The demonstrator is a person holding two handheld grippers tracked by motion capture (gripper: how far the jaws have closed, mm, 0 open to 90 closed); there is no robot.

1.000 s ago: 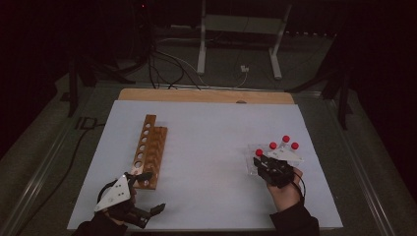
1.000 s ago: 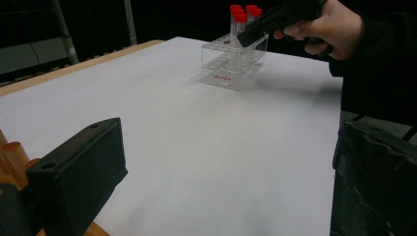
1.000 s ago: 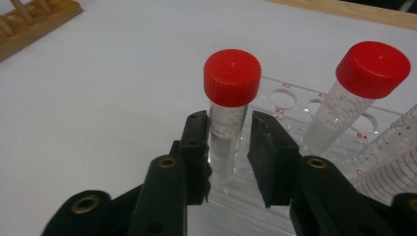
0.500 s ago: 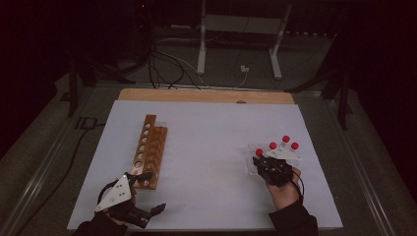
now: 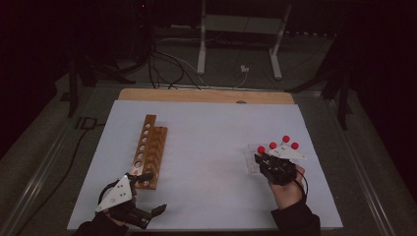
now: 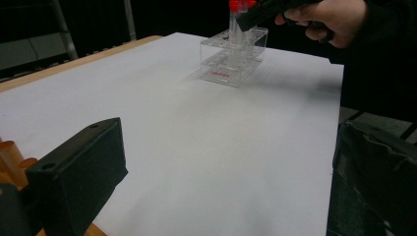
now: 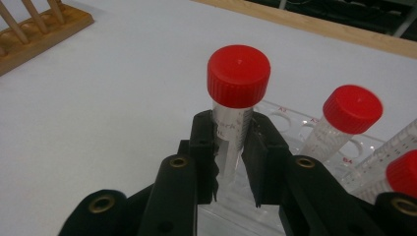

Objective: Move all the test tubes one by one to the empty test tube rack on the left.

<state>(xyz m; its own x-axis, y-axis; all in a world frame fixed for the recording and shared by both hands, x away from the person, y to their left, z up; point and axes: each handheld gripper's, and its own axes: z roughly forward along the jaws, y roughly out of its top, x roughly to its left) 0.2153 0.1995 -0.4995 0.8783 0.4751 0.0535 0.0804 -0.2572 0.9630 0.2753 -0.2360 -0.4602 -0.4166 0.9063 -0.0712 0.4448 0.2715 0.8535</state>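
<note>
Early stage. Right gripper [image 7: 231,162] is clamped on one red-capped tube [image 7: 235,113], which stands in the clear plastic rack [image 6: 231,61], at that rack's corner nearest the wooden rack [image 5: 150,150]. Three more capped tubes sit in the clear rack. Wooden rack holes look empty, so likely every transfer is left. Left gripper [image 5: 147,212] rests just beside the wooden rack's near end, jaws apart, holding nothing.

red-capped tube [image 7: 231,123], brown wooden rack [image 5: 150,150]

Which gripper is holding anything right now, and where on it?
Right gripper clamps a red-capped tube on its clear body just below the cap. Left gripper holds nothing.
</note>
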